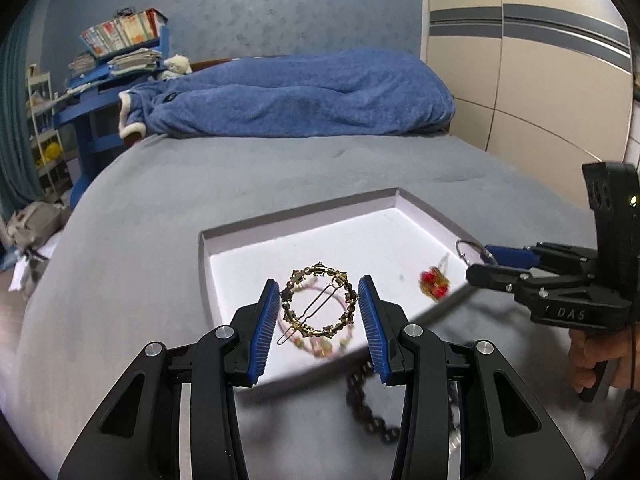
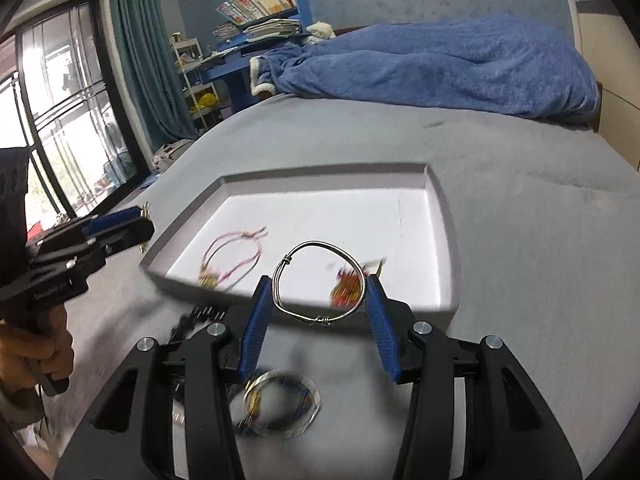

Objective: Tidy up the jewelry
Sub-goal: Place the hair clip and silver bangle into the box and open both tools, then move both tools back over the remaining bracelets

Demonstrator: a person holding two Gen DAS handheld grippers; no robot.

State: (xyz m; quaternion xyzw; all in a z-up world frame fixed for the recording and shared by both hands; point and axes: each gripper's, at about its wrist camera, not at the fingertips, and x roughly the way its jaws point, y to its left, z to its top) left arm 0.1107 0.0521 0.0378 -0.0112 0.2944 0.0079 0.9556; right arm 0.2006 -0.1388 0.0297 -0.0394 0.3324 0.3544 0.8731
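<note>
My left gripper point(image 1: 319, 280) is shut on a round gold hair clip point(image 1: 352, 300), which hangs above the near left part of a shallow white box point(image 1: 296, 216) on the bed. My right gripper point(image 2: 318, 280) is shut on a silver wire bangle point(image 2: 316, 245) over the box's near edge point(image 2: 320, 172). Each gripper shows in the other view: the right gripper point(image 1: 478, 260) with its bangle point(image 1: 460, 248), and the left gripper point(image 2: 146, 220). In the box lie a pink cord bracelet point(image 2: 236, 256) and a red and gold piece point(image 2: 346, 288), the latter also seen as the red and gold piece point(image 1: 432, 282).
On the grey sheet in front of the box lie a black chain point(image 1: 360, 404) and a clear beaded bracelet point(image 2: 280, 400). A blue blanket point(image 1: 300, 96) is heaped at the far end of the bed. A blue desk point(image 1: 92, 108) stands to the left and a wardrobe point(image 1: 520, 60) to the right.
</note>
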